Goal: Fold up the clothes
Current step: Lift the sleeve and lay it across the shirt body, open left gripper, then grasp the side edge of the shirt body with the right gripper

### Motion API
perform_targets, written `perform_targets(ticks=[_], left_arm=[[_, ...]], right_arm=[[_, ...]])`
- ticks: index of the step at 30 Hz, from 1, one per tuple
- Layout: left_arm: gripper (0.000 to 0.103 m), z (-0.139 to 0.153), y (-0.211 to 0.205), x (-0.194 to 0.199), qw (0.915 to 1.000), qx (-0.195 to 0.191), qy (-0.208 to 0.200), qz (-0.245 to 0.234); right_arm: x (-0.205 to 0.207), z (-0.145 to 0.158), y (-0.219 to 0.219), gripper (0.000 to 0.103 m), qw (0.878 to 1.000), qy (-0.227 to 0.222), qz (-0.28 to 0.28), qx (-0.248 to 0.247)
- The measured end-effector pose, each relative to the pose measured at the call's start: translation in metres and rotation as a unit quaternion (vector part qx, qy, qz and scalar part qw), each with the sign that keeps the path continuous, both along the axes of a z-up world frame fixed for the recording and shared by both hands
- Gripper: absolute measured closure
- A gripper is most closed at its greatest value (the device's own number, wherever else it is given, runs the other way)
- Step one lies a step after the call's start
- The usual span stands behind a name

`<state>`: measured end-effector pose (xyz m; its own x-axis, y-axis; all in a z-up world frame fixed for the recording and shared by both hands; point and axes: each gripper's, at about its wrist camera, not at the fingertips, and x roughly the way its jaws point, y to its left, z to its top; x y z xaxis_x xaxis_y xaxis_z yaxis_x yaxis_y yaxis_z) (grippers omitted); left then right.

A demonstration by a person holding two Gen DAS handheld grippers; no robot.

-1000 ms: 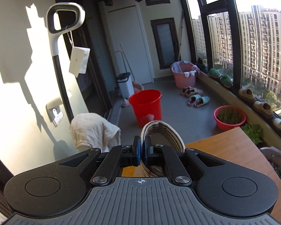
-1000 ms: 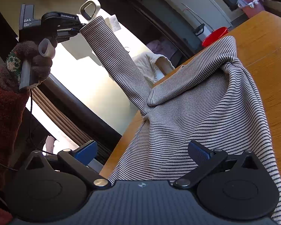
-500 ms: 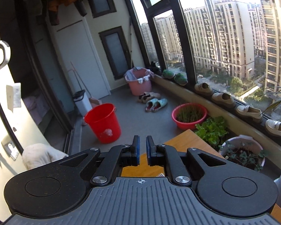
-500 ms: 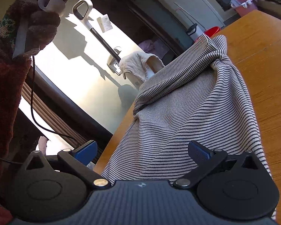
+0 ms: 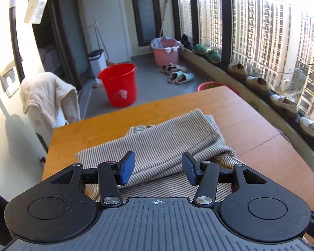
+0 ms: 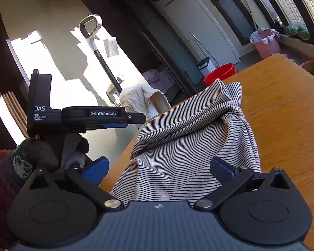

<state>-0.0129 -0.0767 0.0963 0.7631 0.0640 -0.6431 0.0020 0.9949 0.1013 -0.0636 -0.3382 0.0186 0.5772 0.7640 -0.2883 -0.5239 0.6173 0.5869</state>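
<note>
- On the counter, the striped garment lay bunched, part-folded, directly ahead of both tongs, its long axis running away from me.
- Left tongs were opening, pads clear of the cloth below.
- Right tongs stood apart, empty.
- Red bucket: contents not visible. Pink tub held laundry.

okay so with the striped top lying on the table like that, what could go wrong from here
The striped top lies bunched, with part of it at the table edge, so it may slide off. The left gripper has its jaws opening over several loose layers and could pinch the wrong fold. The right gripper is open, so nothing pins the cloth.
</note>
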Motion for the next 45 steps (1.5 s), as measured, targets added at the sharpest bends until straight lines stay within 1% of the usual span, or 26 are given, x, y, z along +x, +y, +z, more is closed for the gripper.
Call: perform_targets(ticks=[2, 3, 4, 6, 7, 8, 9, 10, 12, 14, 16, 18, 19, 20, 21, 22, 24, 28, 29, 31, 35, 36, 38, 41, 43, 45], left_arm=[[0.034, -0.023, 0.016, -0.009, 0.9995, -0.026, 0.005, 0.017], [0.030, -0.033, 0.022, -0.013, 0.9989, -0.042, 0.009, 0.021], [0.029, -0.044, 0.028, -0.016, 0.9980, -0.057, 0.012, 0.024], [0.029, -0.057, 0.036, -0.027, 0.9965, -0.078, 0.012, 0.028], [0.027, -0.061, 0.039, -0.033, 0.9961, -0.083, 0.010, 0.028], [0.025, -0.067, 0.043, -0.038, 0.9957, -0.088, 0.007, 0.029], [0.022, -0.073, 0.046, -0.040, 0.9951, -0.094, 0.006, 0.029], [0.019, -0.079, 0.049, -0.042, 0.9945, -0.100, 0.005, 0.030], [0.016, -0.092, 0.055, -0.046, 0.9932, -0.112, 0.003, 0.030], [0.014, -0.099, 0.059, -0.052, 0.9929, -0.115, -0.012, 0.026], [0.006, -0.096, 0.060, -0.054, 0.9917, -0.125, -0.016, 0.025], [0.006, -0.094, 0.061, -0.056, 0.9903, -0.136, -0.019, 0.025], [0.005, -0.095, 0.063, -0.056, 0.9893, -0.142, -0.019, 0.025], [0.005, -0.095, 0.065, -0.057, 0.9881, -0.151, -0.021, 0.024], [0.004, -0.095, 0.067, -0.057, 0.9870, -0.157, -0.023, 0.023], [0.004, -0.096, 0.068, -0.057, 0.9863, -0.161, -0.024, 0.023], [0.003, -0.096, 0.072, -0.058, 0.9844, -0.172, -0.028, 0.025], [0.003, -0.096, 0.077, -0.061, 0.9808, -0.189, -0.034, 0.031], [0.003, -0.096, 0.076, -0.061, 0.9803, -0.192, -0.035, 0.032], [0.002, -0.096, 0.076, -0.061, 0.9803, -0.191, -0.036, 0.033], [0.002, -0.095, 0.078, -0.060, 0.9802, -0.190, -0.038, 0.040], [0.002, -0.093, 0.079, -0.061, 0.9799, -0.191, -0.041, 0.043], [0.003, -0.087, 0.080, -0.063, 0.9831, -0.171, -0.049, 0.043], [0.004, -0.067, 0.076, -0.063, 0.9882, -0.131, -0.076, 0.022], [0.008, -0.053, 0.073, -0.060, 0.9895, -0.108, -0.096, 0.008], [0.011, -0.041, 0.070, -0.048, 0.9887, -0.101, -0.111, -0.004]], right_arm=[[0.014, 0.007, 0.006, 0.003, 0.999, -0.018, -0.014, -0.037], [0.019, 0.010, 0.009, 0.013, 0.998, -0.025, -0.021, -0.055], [0.028, 0.013, 0.014, 0.022, 0.996, -0.032, -0.029, -0.078], [0.050, 0.018, 0.025, 0.027, 0.991, -0.035, -0.047, -0.117], [0.064, 0.019, 0.031, 0.037, 0.988, -0.037, -0.053, -0.138], [0.078, 0.021, 0.038, 0.043, 0.985, -0.038, -0.060, -0.158], [0.090, 0.021, 0.044, 0.054, 0.981, -0.036, -0.069, -0.176], [0.101, 0.021, 0.049, 0.059, 0.979, -0.033, -0.076, -0.187], [0.124, 0.021, 0.061, 0.059, 0.973, -0.030, -0.089, -0.209], [0.143, 0.020, 0.076, 0.059, 0.966, -0.040, -0.102, -0.233], [0.157, 0.020, 0.089, 0.059, 0.960, -0.046, -0.112, -0.251], [0.172, 0.018, 0.100, 0.059, 0.959, -0.037, -0.107, -0.261], [0.180, 0.015, 0.106, 0.060, 0.960, -0.023, -0.097, -0.264], [0.184, 0.012, 0.111, 0.065, 0.959, -0.011, -0.091, -0.267], [0.186, 0.010, 0.115, 0.082, 0.959, -0.002, -0.086, -0.271], [0.184, 0.014, 0.118, 0.089, 0.958, -0.009, -0.082, -0.275], [0.178, 0.026, 0.121, 0.090, 0.958, -0.031, -0.077, -0.275], [0.161, 0.065, 0.104, 0.092, 0.959, -0.087, -0.100, -0.251], [0.161, 0.066, 0.098, 0.092, 0.958, -0.089, -0.104, -0.253], [0.163, 0.051, 0.091, 0.092, 0.954, -0.070, -0.110, -0.271], [0.166, -0.001, 0.085, 0.092, 0.947, -0.013, -0.104, -0.303], [0.163, -0.003, 0.084, 0.091, 0.947, -0.022, -0.105, -0.303], [0.159, -0.003, 0.082, 0.091, 0.947, -0.030, -0.105, -0.302], [0.156, 0.013, 0.078, 0.088, 0.951, -0.033, -0.112, -0.288], [0.149, 0.029, 0.078, 0.088, 0.953, -0.061, -0.113, -0.273], [0.144, 0.043, 0.081, 0.087, 0.959, -0.080, -0.102, -0.252]])
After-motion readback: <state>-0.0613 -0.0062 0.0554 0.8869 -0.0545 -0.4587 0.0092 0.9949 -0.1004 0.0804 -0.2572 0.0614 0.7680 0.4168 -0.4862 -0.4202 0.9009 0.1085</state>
